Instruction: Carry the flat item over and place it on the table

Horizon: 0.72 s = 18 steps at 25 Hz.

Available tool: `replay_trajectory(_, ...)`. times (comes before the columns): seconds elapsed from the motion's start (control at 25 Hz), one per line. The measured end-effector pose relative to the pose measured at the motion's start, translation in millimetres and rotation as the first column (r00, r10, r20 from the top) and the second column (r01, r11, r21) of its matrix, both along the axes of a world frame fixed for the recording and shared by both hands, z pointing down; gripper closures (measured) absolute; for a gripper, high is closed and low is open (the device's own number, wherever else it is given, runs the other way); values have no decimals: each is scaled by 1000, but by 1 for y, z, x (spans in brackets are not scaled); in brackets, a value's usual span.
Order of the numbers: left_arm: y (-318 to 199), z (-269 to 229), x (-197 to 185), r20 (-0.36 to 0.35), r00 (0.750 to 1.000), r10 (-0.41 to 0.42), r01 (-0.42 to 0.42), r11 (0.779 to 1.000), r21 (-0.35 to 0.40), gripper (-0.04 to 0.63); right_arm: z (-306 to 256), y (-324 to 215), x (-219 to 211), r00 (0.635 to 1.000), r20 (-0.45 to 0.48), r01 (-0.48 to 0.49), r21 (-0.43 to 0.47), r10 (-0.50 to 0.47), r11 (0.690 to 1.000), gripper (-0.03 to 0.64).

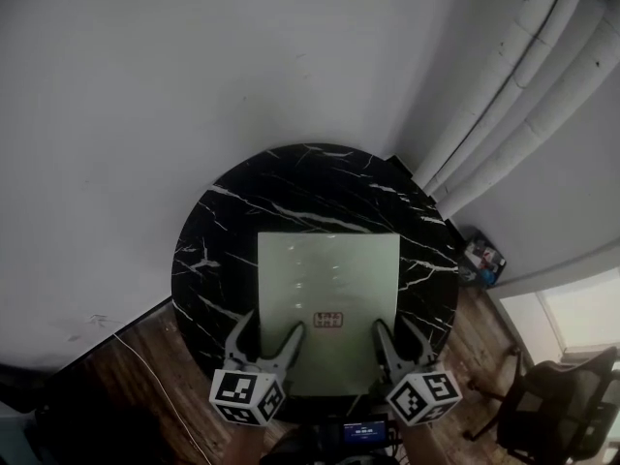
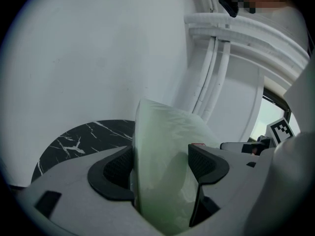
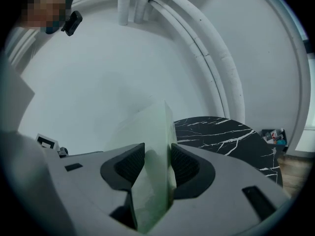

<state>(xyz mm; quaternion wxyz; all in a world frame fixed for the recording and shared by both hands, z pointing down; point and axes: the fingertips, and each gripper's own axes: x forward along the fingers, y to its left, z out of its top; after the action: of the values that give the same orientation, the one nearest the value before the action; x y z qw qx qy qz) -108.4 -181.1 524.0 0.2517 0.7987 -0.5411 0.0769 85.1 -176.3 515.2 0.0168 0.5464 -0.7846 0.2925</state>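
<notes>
A pale green flat item (image 1: 327, 289) with a small red label near its close edge hangs over the round black marble table (image 1: 291, 182). I cannot tell whether it rests on the top. My left gripper (image 1: 273, 324) is shut on its near left edge and my right gripper (image 1: 395, 325) on its near right edge. In the left gripper view the flat item (image 2: 162, 146) fills the gap of the left gripper (image 2: 161, 161), with the table (image 2: 83, 136) beyond. In the right gripper view the right gripper (image 3: 157, 156) pinches the flat item (image 3: 155, 132) edge-on, the table (image 3: 221, 132) to its right.
White pipes (image 1: 523, 95) run up the wall to the right of the table. A black office chair (image 1: 562, 395) stands on the wooden floor at the lower right. Small coloured things (image 1: 482, 258) lie on the floor by the table's right edge. A thin cable (image 1: 145, 356) crosses the floor at left.
</notes>
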Motion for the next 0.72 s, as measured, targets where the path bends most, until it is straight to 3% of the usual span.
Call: replay_trajectory(0.72,-20,73,2,1,999,-37,37,987,-154,232,70,-29,1,998,-31,50,-130,-55,990,459)
